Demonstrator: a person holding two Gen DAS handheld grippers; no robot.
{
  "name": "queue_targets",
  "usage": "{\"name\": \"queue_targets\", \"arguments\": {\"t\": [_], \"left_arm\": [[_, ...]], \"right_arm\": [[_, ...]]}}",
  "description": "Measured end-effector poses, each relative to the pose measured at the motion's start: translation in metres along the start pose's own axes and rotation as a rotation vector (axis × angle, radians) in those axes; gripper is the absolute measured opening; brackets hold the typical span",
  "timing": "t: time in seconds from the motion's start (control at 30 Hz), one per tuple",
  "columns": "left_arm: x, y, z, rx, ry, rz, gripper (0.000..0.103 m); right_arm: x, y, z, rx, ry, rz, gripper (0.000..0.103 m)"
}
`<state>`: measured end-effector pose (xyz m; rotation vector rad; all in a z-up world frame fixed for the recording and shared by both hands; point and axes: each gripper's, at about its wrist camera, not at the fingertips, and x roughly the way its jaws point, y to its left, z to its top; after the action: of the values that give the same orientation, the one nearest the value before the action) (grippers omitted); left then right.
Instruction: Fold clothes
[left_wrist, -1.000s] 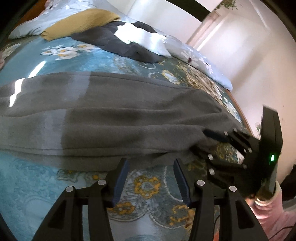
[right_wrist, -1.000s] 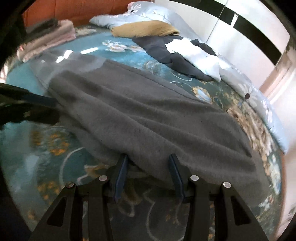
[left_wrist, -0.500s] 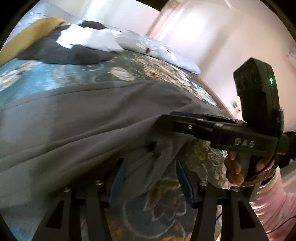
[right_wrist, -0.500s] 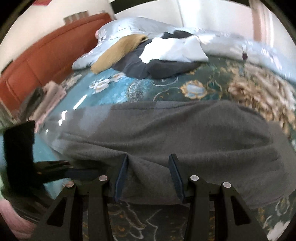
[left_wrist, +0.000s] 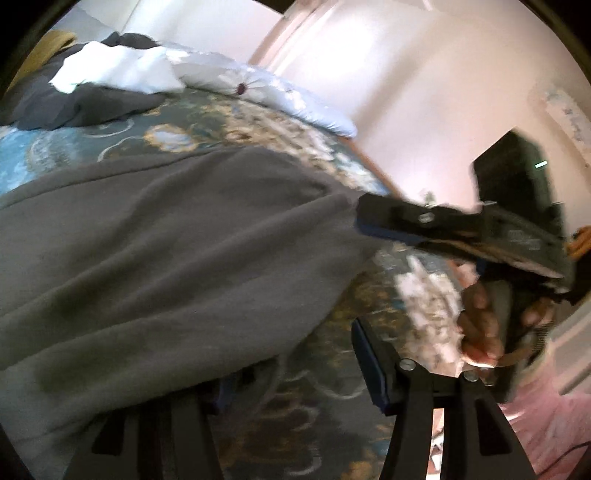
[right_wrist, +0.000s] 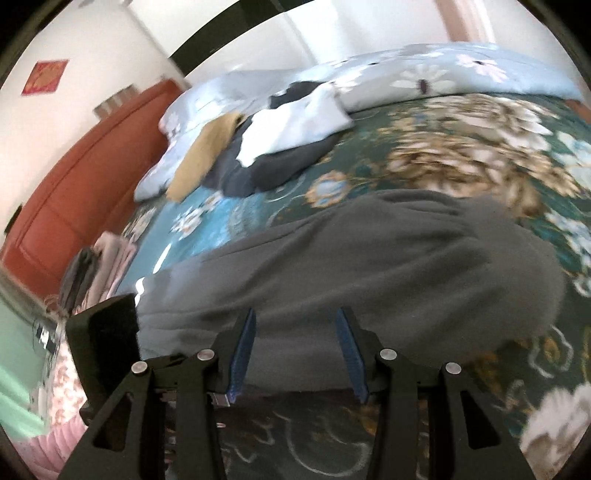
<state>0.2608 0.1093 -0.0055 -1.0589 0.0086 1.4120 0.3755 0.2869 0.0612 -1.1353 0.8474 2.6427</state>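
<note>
A grey fleece garment (left_wrist: 166, 251) lies spread across the floral bedspread (left_wrist: 229, 125); it also shows in the right wrist view (right_wrist: 388, 266). My left gripper (left_wrist: 295, 369) is open, and the garment's near edge drapes over its left finger. My right gripper (right_wrist: 297, 350) is open with the garment's near edge lying between its blue pads (right_wrist: 242, 350). In the left wrist view the right gripper (left_wrist: 373, 221) shows from the side at the garment's right end.
A heap of dark, white and mustard clothes (right_wrist: 266, 144) lies at the far side of the bed. Folded pink and grey clothes (right_wrist: 99, 266) are stacked at the left by the red headboard (right_wrist: 74, 184). A pale floral quilt (right_wrist: 443, 70) lies along the back.
Both views have swung and tilted. The garment's near edge has come further over my left finger and between my right pads. The right gripper now sits higher in the left view.
</note>
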Motion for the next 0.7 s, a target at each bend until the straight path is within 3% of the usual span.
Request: {"name": "queue_targets", "arguments": {"t": [0.17, 0.37, 0.57, 0.7], "left_arm": [[-0.014, -0.025, -0.01, 0.05, -0.011, -0.043, 0.061], [0.004, -0.027, -0.03, 0.03, 0.058, 0.017, 0.062], [0.011, -0.043, -0.042, 0.106, 0.067, 0.092, 0.067], [0.005, -0.034, -0.043, 0.034, 0.057, 0.061, 0.067]], "right_arm": [[-0.023, -0.032, -0.005, 0.093, -0.053, -0.031, 0.047], [-0.025, -0.056, -0.016, 0.165, -0.05, -0.048, 0.047], [-0.016, -0.078, -0.02, 0.229, -0.043, -0.064, 0.047], [-0.007, -0.093, -0.026, 0.277, -0.015, -0.067, 0.047]]}}
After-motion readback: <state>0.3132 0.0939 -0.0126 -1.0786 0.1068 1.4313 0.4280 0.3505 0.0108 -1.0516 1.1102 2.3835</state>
